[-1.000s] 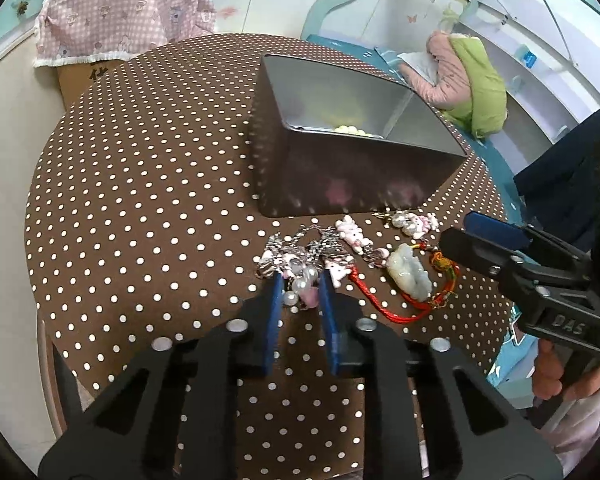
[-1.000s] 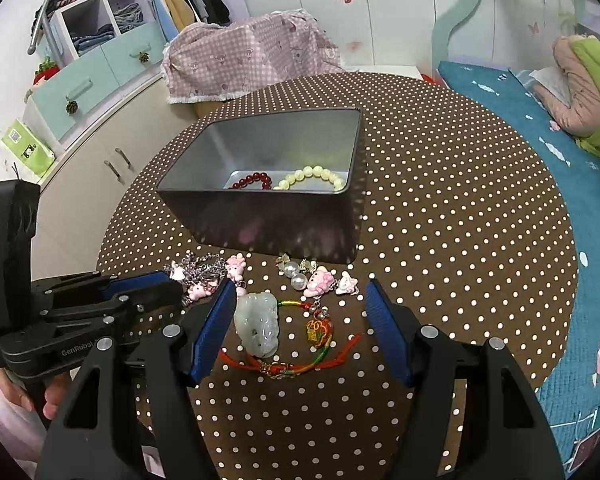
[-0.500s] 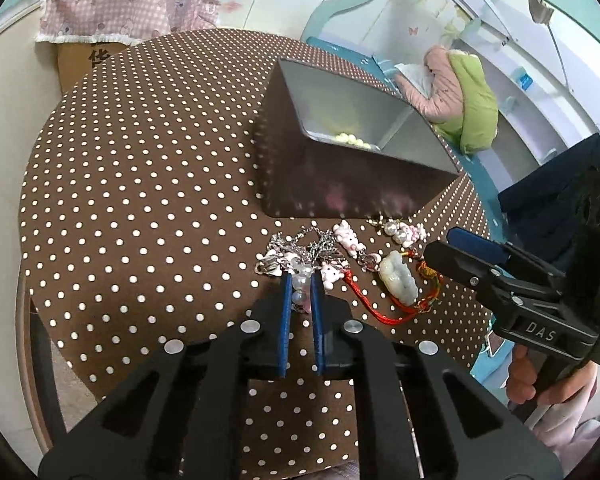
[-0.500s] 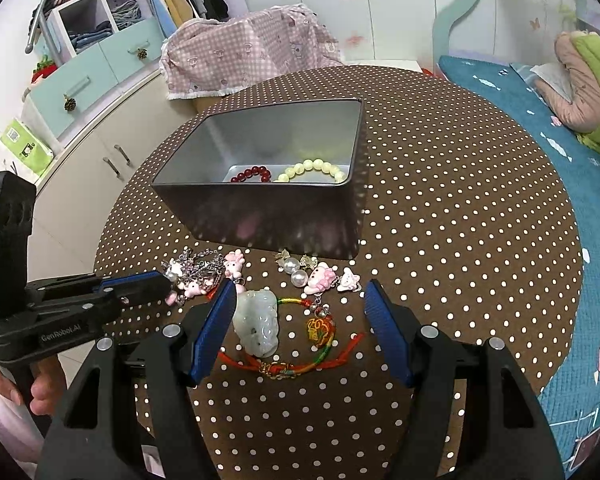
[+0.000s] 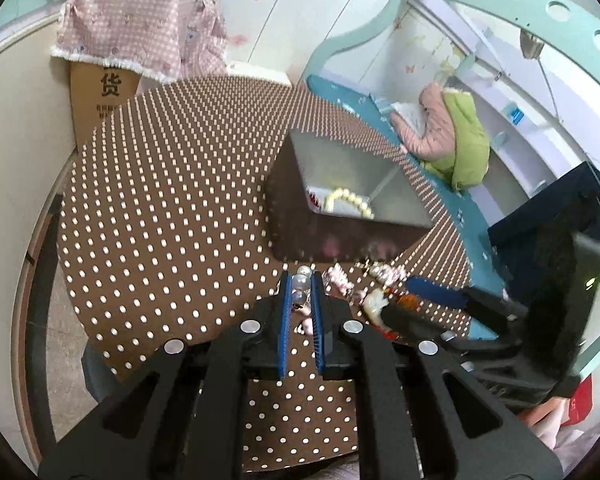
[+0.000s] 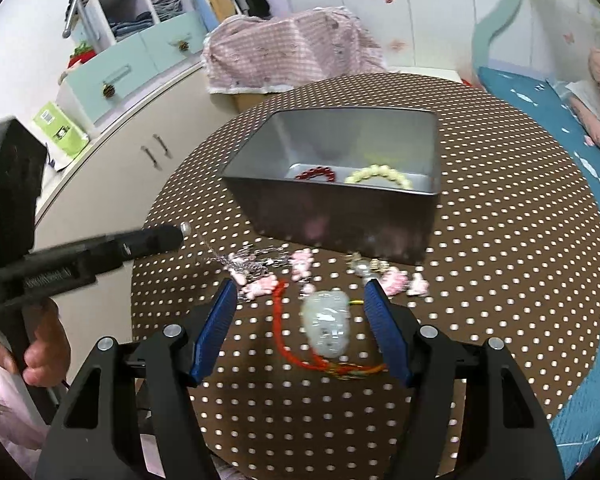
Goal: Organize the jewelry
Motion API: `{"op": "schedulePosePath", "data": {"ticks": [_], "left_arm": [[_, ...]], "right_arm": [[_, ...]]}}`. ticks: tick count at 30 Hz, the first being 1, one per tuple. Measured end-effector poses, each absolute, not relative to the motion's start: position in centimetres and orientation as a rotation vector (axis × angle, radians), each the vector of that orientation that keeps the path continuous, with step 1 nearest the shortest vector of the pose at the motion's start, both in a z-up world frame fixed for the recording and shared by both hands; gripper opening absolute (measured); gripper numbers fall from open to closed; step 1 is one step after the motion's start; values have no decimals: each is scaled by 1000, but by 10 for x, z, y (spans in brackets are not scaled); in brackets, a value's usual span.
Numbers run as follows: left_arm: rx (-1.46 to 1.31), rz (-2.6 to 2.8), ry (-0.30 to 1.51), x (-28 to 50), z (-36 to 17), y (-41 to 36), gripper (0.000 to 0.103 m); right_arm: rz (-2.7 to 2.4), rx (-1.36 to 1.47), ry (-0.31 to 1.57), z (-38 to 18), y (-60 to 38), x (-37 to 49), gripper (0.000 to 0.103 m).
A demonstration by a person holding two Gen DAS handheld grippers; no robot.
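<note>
Jade pendant [image 6: 327,328] motion-blurred, details unclear

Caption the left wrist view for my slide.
Left gripper pinching a pearl charm bracelet, metal tin just beyond.

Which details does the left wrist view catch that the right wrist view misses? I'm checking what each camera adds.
Only the left wrist view shows the left gripper from behind, its fingers shut on the pearl-and-chain piece.

Only the right wrist view shows the red bead bracelet clearly, and the right gripper, closing, straddling the jade pendant without touching it.

Both show the metal tin, the cream bead bracelet inside it, and the dotted table.
</note>
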State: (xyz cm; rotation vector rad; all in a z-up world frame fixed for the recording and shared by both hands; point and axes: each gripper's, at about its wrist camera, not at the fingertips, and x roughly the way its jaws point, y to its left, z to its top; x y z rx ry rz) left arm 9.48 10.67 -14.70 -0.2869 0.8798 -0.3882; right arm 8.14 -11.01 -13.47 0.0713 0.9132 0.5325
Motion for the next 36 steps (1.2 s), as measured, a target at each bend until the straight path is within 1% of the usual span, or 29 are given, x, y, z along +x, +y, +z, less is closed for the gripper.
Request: {"op": "schedulePosePath", "data": {"ticks": [7,10,13,16,18,21,27,35,36], "left_arm": [[-298,-397,789,85,-118,115,9],[-297,-402,757,80,-110,118,9],[-293,-403,746,77,-106,119,9],[-291,-391,756,73,-111,121,9],[-299,-386,777,73,-118,122,9],[-296,-366,808,74,-130,124,9],[-321,-360,850,73,-149,128,9],[-327,-364,855,71,-156,130,9],[-331,-366,857,72,-157,130,9]], "right_arm": [[571,43,929,-135,-91,81,57],[582,38,934,-137,-87,81,54],[600,40,945,-139,-80,81,48],[619,45,949,-141,-75,83,40],[638,50,950,-140,-71,84,33],[651,48,959,-142,-63,90,28],[672,23,987,-148,-48,97,22],[605,-47,987,-156,-38,103,21],[602,-54,984,-156,-38,103,18]]}}
